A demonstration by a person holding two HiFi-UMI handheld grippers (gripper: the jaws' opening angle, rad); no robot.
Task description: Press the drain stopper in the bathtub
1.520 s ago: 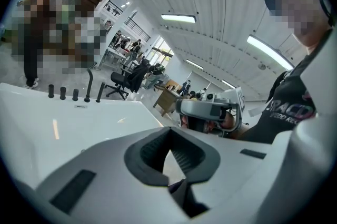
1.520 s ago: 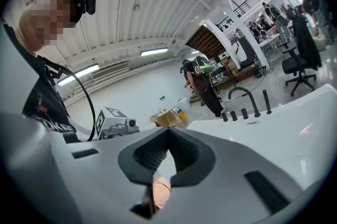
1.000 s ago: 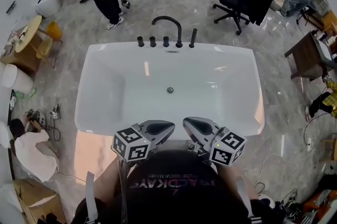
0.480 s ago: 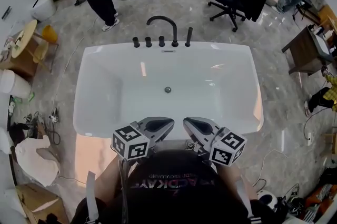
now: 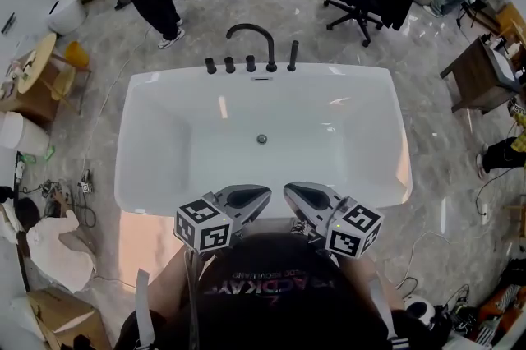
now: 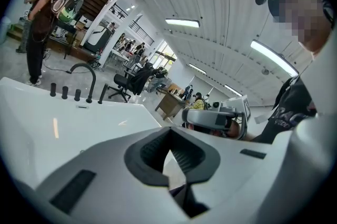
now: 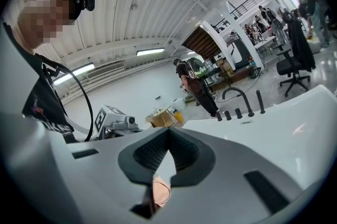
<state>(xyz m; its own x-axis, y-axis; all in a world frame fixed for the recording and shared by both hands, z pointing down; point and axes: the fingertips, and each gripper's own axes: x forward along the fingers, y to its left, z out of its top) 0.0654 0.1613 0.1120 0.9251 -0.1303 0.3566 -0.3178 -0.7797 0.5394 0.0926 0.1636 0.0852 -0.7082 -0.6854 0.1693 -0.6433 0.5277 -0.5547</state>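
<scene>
Left gripper [image 5: 260, 195] is sitting low against the person's chest, just over the near rim of the bathtub [image 5: 136, 176]. Its own view is showing the jaws clenched tip to tip, with nothing between the pads. This is reading as a ready pose: the gripper is tucked back so the tub floor is lying in plain sight below.

Centre: the drain stopper [image 5: 261, 139] is sitting in the middle of the white tub floor, well apart from both grippers, with nothing touching it. The faucet [image 5: 253, 40] and its black knobs [image 5: 230, 64] are standing on the far rim beyond it.

Right gripper [image 5: 290, 192] is mirroring the left, just beside it, tips angling inward. Its view is likewise showing jaws closed on nothing. Closed jaws are suiting a press, giving one blunt tip rather than two spread ones.

Judgement: the press is not yet begun. One gripper is needing to reach forward and down to the stopper.
</scene>
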